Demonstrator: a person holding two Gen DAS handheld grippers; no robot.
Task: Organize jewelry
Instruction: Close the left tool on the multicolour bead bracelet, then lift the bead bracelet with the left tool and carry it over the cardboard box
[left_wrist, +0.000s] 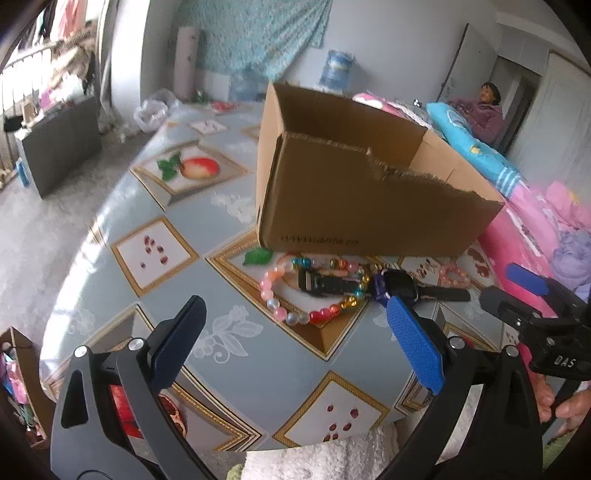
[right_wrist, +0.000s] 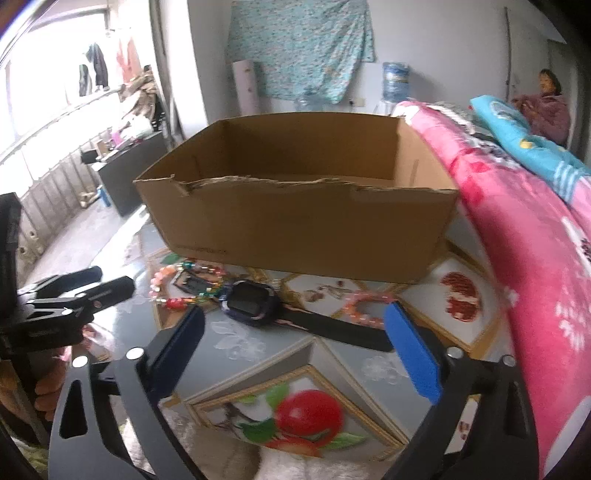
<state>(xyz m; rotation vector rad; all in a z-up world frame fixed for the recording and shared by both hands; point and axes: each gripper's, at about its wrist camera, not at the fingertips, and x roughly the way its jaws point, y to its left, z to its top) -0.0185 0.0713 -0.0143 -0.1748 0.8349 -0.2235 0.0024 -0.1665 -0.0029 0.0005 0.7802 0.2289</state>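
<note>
Fruit-print tablecloth (left_wrist: 236, 354) bears bracelets (left_wrist: 314, 291) half hidden by a watch (right_wrist: 251, 302); both grippers' jaws gape empty.

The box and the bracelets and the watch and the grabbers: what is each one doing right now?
cardboard box: upright, open on top, front edge torn.
colourful bead bracelet: flat on the table, outside the box.
pink bracelet: flat on the table, not held.
dark watch: lying on the table, not held.
left hand-held gripper: open, empty.
right hand-held gripper: open, empty.
</note>
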